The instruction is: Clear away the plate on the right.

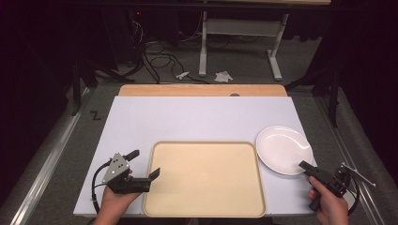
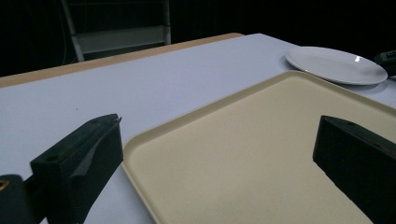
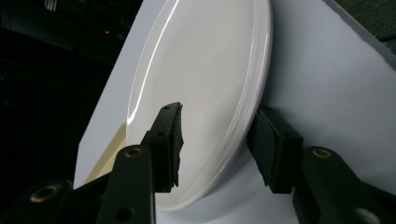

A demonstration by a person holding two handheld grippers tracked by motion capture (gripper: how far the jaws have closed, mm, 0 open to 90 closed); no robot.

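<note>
The left gripper [image 1: 145,164] is spread wide. One jaw reaches over the tray's [image 1: 204,213] left rim and the other lies over the white table cover [image 1: 197,117] just left of that rim. In the left gripper view the left gripper [image 2: 219,154] shows the same: one jaw is above the cover, the other above the tray [image 2: 243,154], and the tray's near corner sits in the gap between them. Nothing is gripped. A hand [image 1: 112,201] holds this gripper by its body, left of the tray's near corner.

The right gripper [image 1: 305,166] is released too, with its jaws astride the near edge of the plate [image 1: 281,147]. In the right gripper view the right gripper [image 3: 217,140] has one jaw above the plate's [image 3: 205,70] inner face and the other outside the rim, over the cover. A gap shows on each side of the rim, so the jaws aren't pressing on it. The other hand [image 1: 328,204] holds this gripper, off the tray's right side.

The plate lies flat on the cover just right of the tray's far right corner, very close to its rim; I can't tell if they touch. In the left gripper view the plate [image 2: 336,64] appears beyond the tray's far edge. The tray sits at the near middle of the cover, its near rim at the cover's near edge. A strip of bare wooden tabletop [image 1: 202,90] shows beyond the cover, on the side away from the tray.
</note>
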